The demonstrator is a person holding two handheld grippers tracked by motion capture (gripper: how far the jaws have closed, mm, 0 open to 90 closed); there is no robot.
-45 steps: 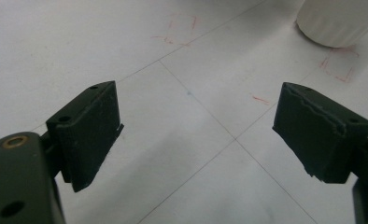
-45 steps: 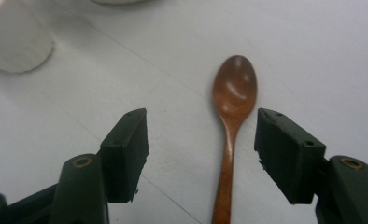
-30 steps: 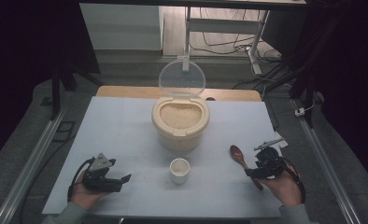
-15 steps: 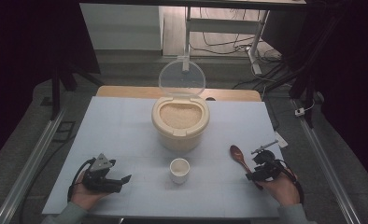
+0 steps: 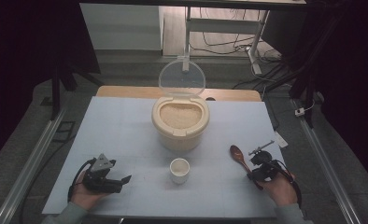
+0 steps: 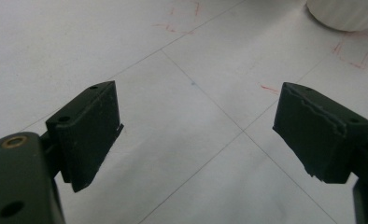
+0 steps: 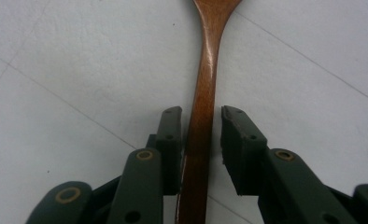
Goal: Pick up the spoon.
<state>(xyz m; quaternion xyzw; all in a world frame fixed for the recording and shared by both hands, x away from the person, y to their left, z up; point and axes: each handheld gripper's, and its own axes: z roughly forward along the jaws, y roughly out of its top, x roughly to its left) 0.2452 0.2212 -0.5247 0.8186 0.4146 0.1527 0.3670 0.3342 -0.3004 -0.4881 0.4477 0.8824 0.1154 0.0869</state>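
I had the right claw [image 7: 200,140] low over the counter [image 5: 126,130], its jaws close on both sides of the wooden spoon [image 7: 205,93] handle, not yet clamped, because the spoon lay flat. The left claw [image 6: 196,135] waited wide apart beside the cup [image 5: 179,170].

Wooden spoon [image 7: 205,93]: bowl cut off by the top edge of the right gripper view, handle end hidden beneath the hand-held gripper [image 7: 201,140]. White cup [image 6: 345,11] clipped at the upper right corner of the left gripper view. Whether jaws touched the handle: unclear.
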